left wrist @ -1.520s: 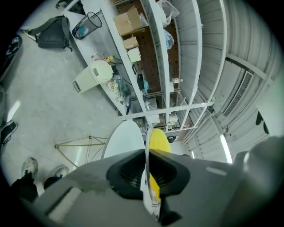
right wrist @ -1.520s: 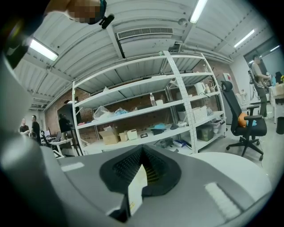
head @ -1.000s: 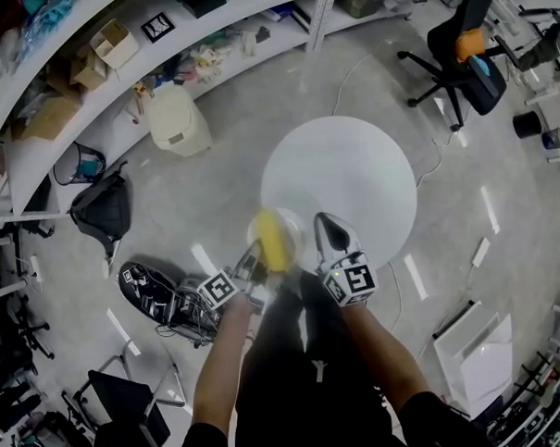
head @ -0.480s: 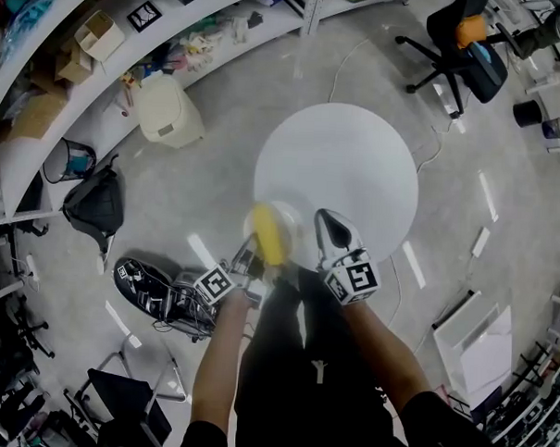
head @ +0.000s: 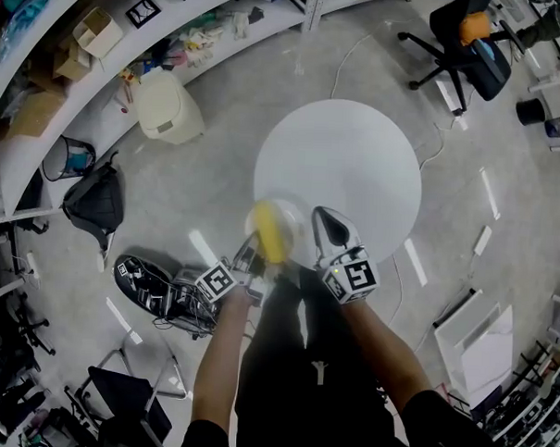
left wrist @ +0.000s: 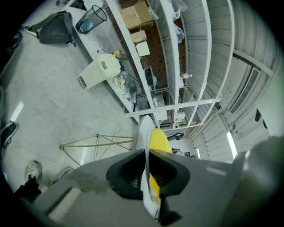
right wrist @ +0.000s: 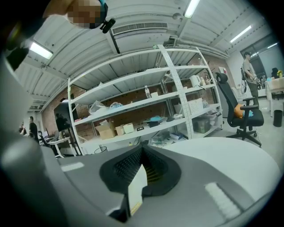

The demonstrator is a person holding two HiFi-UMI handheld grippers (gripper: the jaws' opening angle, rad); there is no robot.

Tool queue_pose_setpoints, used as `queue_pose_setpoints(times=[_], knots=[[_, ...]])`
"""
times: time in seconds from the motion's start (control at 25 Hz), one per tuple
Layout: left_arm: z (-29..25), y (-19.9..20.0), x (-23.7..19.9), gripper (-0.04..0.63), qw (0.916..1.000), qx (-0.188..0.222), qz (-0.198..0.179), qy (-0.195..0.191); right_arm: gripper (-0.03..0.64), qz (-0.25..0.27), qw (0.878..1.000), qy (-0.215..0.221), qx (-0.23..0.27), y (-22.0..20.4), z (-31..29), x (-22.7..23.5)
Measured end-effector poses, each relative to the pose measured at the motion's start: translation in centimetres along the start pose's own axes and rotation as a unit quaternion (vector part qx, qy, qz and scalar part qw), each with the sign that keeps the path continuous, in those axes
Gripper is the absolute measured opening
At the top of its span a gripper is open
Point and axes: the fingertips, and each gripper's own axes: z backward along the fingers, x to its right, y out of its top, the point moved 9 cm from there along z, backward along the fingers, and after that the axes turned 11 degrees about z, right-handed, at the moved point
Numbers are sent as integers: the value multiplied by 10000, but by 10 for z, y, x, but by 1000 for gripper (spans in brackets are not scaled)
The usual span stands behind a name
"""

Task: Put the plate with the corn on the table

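Left gripper (head: 251, 260) is clamping the rim of the round white plate (head: 296, 223) at the 7 o'clock edge of the round white table (head: 357, 156), with the smooth yellow corn cob (head: 270, 238) lying on it, running 12-to-6. Only the left gripper view is showing the rim edge-on between ribbed black pads (left wrist: 128, 170). Right gripper (head: 328, 231) is sitting closed at the plate's 3 o'clock

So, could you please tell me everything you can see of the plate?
The plate is small, round and white, smooth, with a raised rim. A yellow cob of corn lies across it. The left gripper is shut on its near rim, so it juts out ahead of the jaws, roughly level. In the head view it overlaps the near edge of the round white table; whether it touches the top cannot be told. The right gripper is beside it, apart.
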Motion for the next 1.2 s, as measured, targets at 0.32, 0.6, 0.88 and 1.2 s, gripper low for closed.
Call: queue_pose_setpoints(times=[0.32,0.6,0.88,1.2], knots=[[-1,-2,-8,21,9999,-28,27,103,9,-65,10000,29,0,-4,1,-2],[2,1,-19,20,9999,-85,-25,77,8,-88,10000,21,-25,-7,0,-6],[-7,-1,-20,21,9998,-160,-60,53,9,-132,9999,0,-48,-11,1,-3],[-12,0,-17,25,9994,-200,-211,200,8,-150,9999,-2,-84,-12,2,1]])
